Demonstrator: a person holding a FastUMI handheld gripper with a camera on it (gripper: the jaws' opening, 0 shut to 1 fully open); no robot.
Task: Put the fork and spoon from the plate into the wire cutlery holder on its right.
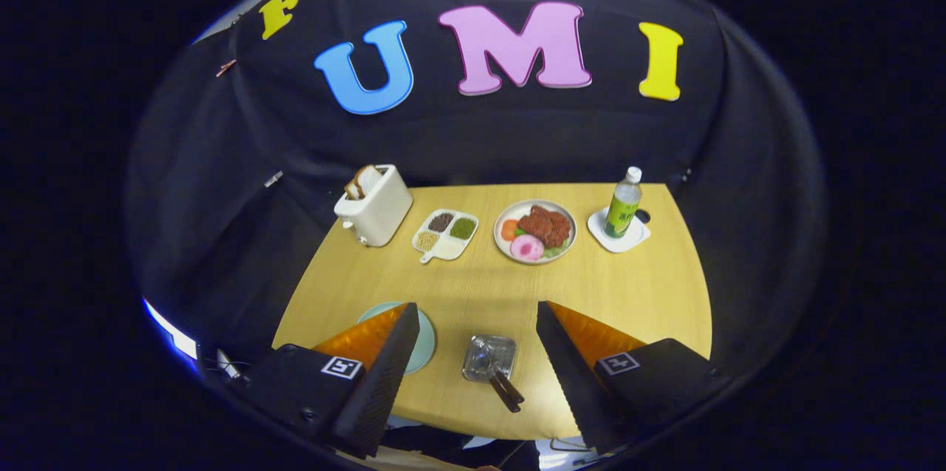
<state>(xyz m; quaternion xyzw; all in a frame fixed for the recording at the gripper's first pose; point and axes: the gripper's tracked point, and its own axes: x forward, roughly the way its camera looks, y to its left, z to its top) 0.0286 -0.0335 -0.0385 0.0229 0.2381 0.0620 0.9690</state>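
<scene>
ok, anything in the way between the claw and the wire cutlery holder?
Nothing visible. The wire cutlery holder stands on bare table between the fingers of the open claw, with dark handles already sticking out of it. The pale plate lies beside it, partly behind one finger.

You have one toaster, one four-part dish, one plate of food, one bottle on one coaster, one pale plate, one wire cutlery holder holding two dark handles, all on one surface.
</scene>
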